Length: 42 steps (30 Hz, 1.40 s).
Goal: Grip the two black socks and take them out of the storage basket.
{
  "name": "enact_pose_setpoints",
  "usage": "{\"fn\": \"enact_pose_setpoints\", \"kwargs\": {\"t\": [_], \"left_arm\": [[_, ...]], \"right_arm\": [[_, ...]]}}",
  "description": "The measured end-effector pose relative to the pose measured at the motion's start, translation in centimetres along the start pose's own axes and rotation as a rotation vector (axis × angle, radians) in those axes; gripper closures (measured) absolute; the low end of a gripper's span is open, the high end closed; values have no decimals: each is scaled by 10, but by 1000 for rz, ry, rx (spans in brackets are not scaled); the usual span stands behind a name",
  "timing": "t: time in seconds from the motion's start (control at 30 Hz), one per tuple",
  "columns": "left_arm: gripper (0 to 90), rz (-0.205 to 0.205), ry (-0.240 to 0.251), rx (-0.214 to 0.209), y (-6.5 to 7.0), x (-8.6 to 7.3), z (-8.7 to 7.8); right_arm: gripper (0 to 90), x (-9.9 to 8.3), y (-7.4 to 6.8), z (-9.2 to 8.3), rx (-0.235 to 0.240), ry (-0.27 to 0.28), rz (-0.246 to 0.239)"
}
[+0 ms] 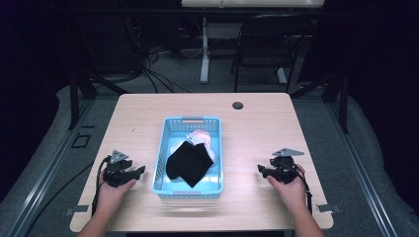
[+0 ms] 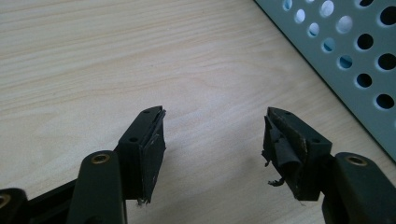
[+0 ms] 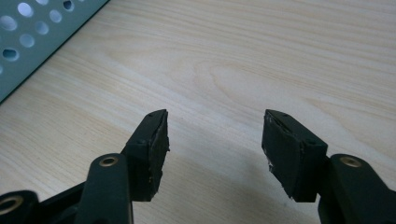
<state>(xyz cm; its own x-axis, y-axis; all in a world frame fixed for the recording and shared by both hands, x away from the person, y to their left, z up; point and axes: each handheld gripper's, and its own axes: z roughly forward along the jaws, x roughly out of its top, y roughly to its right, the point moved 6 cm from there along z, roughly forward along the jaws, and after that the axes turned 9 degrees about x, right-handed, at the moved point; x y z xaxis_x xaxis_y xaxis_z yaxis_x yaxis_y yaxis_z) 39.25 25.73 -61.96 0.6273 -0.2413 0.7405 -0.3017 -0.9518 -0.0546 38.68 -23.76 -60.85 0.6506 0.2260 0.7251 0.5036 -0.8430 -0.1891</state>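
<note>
So, nearest to the camera you've got the person's two hands at the table's front edge, each holding a black claw. The left gripper (image 1: pixel 139 171) sits just off the basket's left wall, and the right gripper (image 1: pixel 261 169) sits a bit further off the basket's right wall. Both have their jaws spread wide with nothing between them, just bare tabletop.

The close-ups are where the texture shows. In the left gripper view, the left gripper (image 2: pixel 212 130) has worn pads, and the one on the right side is peeling, with ragged black tape curling off it. In the right gripper view, the right gripper (image 3: pixel 215 137) has pads that look flatter and cleaner, only slightly frayed at the edges. The table (image 2: pixel 93 56) is pale wood-grain laminate, smooth and a little glossy.

Between the claws sits the basket (image 1: pixel 160 150), light blue plastic, rectangular, its walls punched with round holes. Only the high view looks inside: a black sock (image 1: pixel 188 163) lies on top of some white and pinkish fabric (image 1: pixel 202 138).

Beyond the claws there's a dark round grommet (image 1: pixel 237 105) near the table's far edge, then a black chair (image 1: pixel 269 42) on the floor.
</note>
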Motion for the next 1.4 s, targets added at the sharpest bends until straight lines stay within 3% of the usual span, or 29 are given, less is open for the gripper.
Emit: {"fn": "enact_pose_setpoints", "kwargs": {"t": [0.23, 0.4, 0.5, 0.77, 0.87, 1.07, 1.27, 1.4], "left_arm": [[389, -1, 9, -2, -1, -1, -4], [389, -6, 11, -6, -1, 0, -6], [389, 1, 7, -5, 0, 0, -4], [389, 3, 3, -4, 2, -1, -4], [389, 1, 4, -6, 2, -1, -4], [389, 4, 8, -7, 4, -1, -5], [389, 0, 9, -7, 4, -1, -4], [389, 2, 8, -7, 4, -1, -5]], "right_arm": [[407, 3, -11, 4, -29, -31, -69], [372, 4, -15, 3, -30, -36, -81], [382, 5, -18, 3, -49, -45, -124], [466, 10, -29, 3, -9, -67, -157], [461, 15, -32, 2, 21, -72, -125], [444, 37, -40, -5, 64, -68, -107], [460, 78, -52, -21, 100, -51, -125], [469, 92, -55, -25, 98, -52, -147]]}}
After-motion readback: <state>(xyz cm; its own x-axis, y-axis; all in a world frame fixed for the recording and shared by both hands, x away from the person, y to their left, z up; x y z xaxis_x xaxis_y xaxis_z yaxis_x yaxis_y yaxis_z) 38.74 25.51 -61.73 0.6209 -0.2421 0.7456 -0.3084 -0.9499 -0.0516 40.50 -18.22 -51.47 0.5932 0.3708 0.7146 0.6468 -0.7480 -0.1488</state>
